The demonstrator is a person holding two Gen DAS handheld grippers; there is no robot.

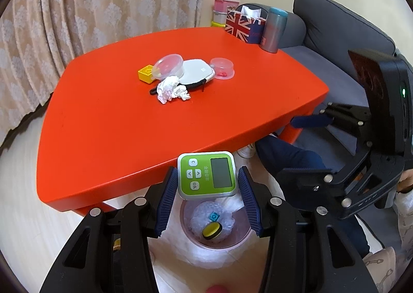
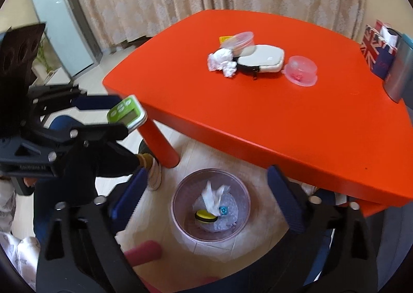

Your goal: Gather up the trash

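Note:
My left gripper (image 1: 207, 176) is shut on a green and white timer (image 1: 207, 175) and holds it above a clear pink trash bin (image 1: 196, 237) on the floor by the table's near edge. The bin holds bubble wrap, a tissue and a yellow-and-black round thing. The timer also shows in the right wrist view (image 2: 127, 112), held by the left gripper (image 2: 121, 114). My right gripper (image 2: 206, 189) is open and empty above the bin (image 2: 180, 189). A crumpled white tissue (image 1: 172, 89) (image 2: 222, 61) lies on the orange table (image 1: 108, 122) (image 2: 296, 112).
On the table are a yellow block (image 1: 146, 73), two clear plastic tubs (image 1: 169, 65) (image 1: 222, 68), a grey pouch (image 1: 197, 72), a Union Jack tissue box (image 1: 244, 24) and a grey tumbler (image 1: 275, 30). A grey sofa (image 1: 343, 32) stands right; curtains behind.

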